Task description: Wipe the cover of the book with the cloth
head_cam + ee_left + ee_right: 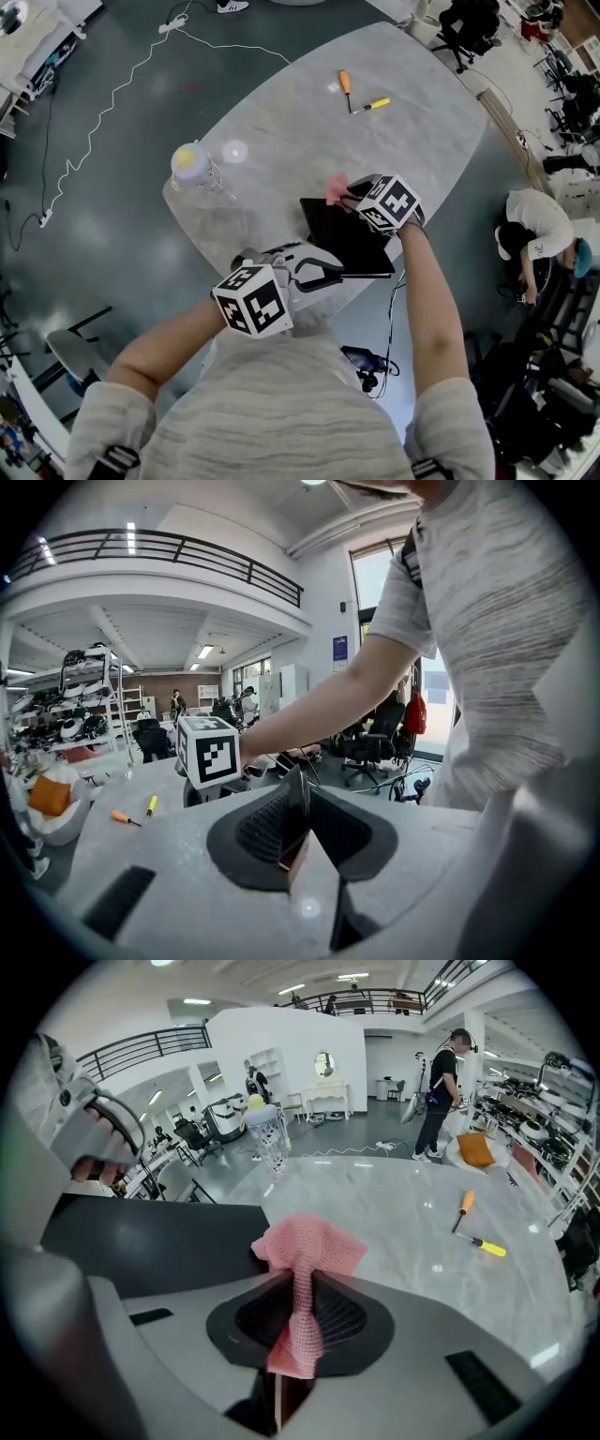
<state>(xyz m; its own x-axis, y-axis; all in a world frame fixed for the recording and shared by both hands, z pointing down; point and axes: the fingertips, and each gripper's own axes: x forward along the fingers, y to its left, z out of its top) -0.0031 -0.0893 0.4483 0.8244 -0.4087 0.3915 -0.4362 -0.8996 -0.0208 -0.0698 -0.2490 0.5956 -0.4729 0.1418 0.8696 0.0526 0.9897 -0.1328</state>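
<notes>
Head view steeply down over tabletop (281, 122); gripper views low, close, looking across it; all share the orange screwdriver (344, 82).

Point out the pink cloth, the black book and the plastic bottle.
pink cloth (309, 1241): right gripper view, bunched upper part.
black book (349, 242): head view, middle of cover.
plastic bottle (190, 162): head view, yellowish top.

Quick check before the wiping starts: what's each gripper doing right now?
Left gripper: closed on the edge of the book.
Right gripper: closed on the pink cloth.
</notes>
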